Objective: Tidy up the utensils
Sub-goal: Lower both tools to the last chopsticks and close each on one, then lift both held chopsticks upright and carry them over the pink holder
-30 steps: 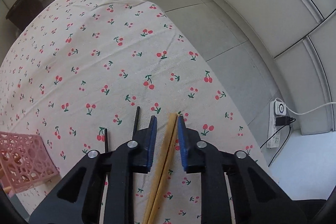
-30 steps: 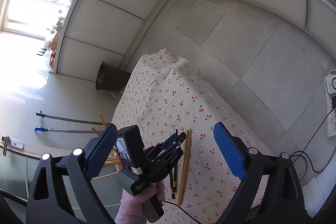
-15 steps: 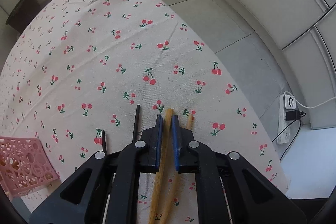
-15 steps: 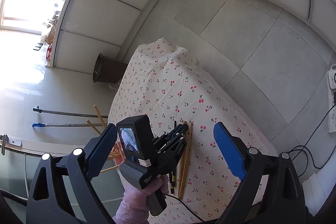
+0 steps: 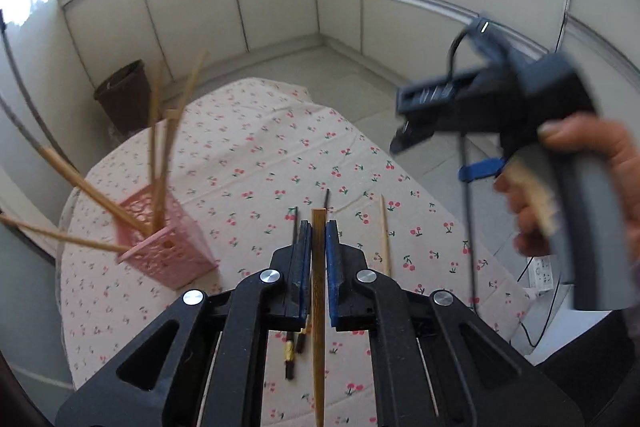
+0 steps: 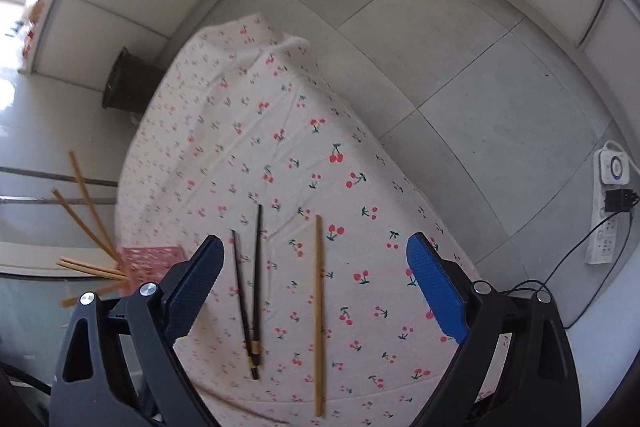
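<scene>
Lifted off the cherry-print tablecloth (image 5: 256, 155) since a second ago, my left gripper (image 5: 318, 227) pinches one bamboo chopstick (image 5: 318, 307). Wide open, my right gripper (image 6: 316, 259) hovers over another bamboo chopstick (image 6: 319, 311) beside two black chopsticks (image 6: 250, 291); the pink basket (image 5: 168, 255) holds more.

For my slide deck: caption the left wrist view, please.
Left gripper clamps one wooden chopstick above cherry-print tablecloth, pink basket alongside.

a home balcony room: cherry-print tablecloth (image 6: 280, 131), tiled floor (image 6: 460, 67), wastebasket (image 5: 124, 95).
</scene>
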